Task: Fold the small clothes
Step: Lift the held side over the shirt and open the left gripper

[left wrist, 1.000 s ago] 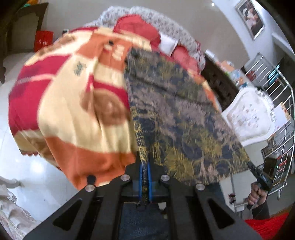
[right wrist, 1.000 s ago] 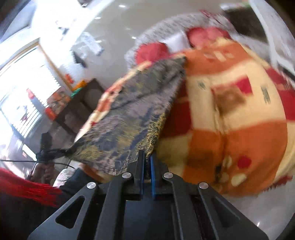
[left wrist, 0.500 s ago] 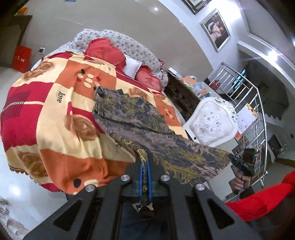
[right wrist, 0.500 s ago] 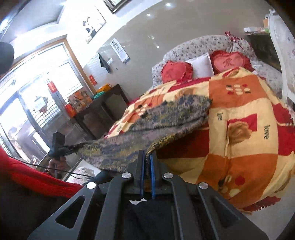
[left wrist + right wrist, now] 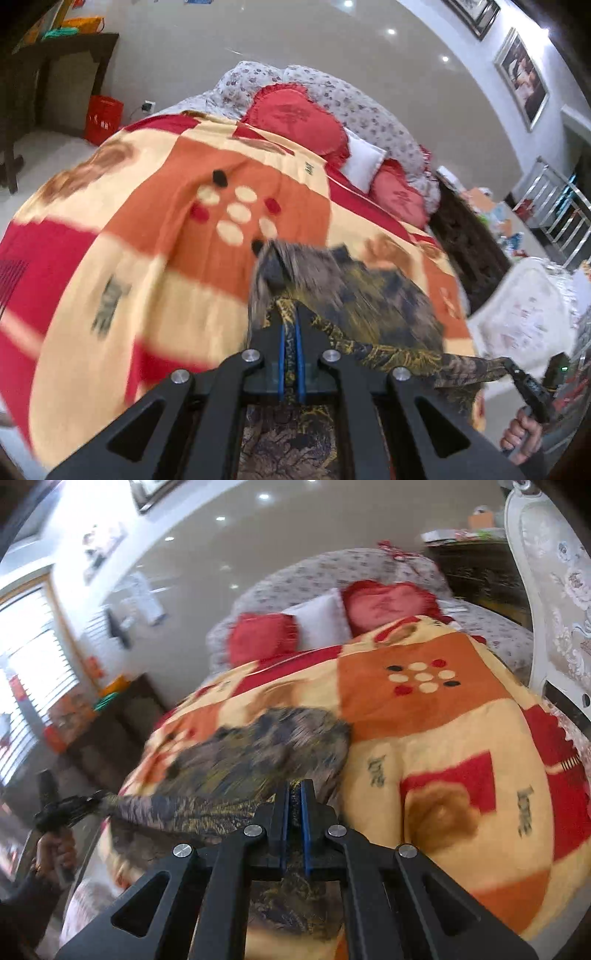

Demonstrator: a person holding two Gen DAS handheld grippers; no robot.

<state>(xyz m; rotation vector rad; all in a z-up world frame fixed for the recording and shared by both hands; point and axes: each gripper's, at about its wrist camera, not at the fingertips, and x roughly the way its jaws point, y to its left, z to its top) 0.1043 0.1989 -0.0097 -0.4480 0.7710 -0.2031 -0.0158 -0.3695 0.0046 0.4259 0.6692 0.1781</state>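
Both grippers are clamped on one edge of the patterned garment point(image 5: 373, 295), a dark cloth printed in gold, navy and grey; the left gripper point(image 5: 290, 325) has its blue-lined fingers point(image 5: 282, 354) closed on a gold-trimmed corner, and the right gripper point(image 5: 294, 794) has its fingers point(image 5: 283, 827) shut on the corner at the other end, cloth bunched between them in each wrist view. The held edge runs taut between the two, near the person, whose right hand point(image 5: 522, 435) shows at the lower right of the left view; the rest of the garment trails away onto the near end of the bed point(image 5: 373, 110), lying over the orange, red and cream blanket point(image 5: 155, 258), with its far end rumpled just short of the dotted orange square; the red cushions point(image 5: 295, 118) and white pillow point(image 5: 364, 160) sit well beyond it at the head.

The step in hand looks like the spreading or first fold, the cloth held up by one edge with nothing yet folded neatly; both views are blurred, so creases cannot be read.

The next move probably calls for carrying the held edge over the far portion with both hands level and the edge kept tight, then setting it down squarely before the fingers let go; uneven hands would skew the fold.
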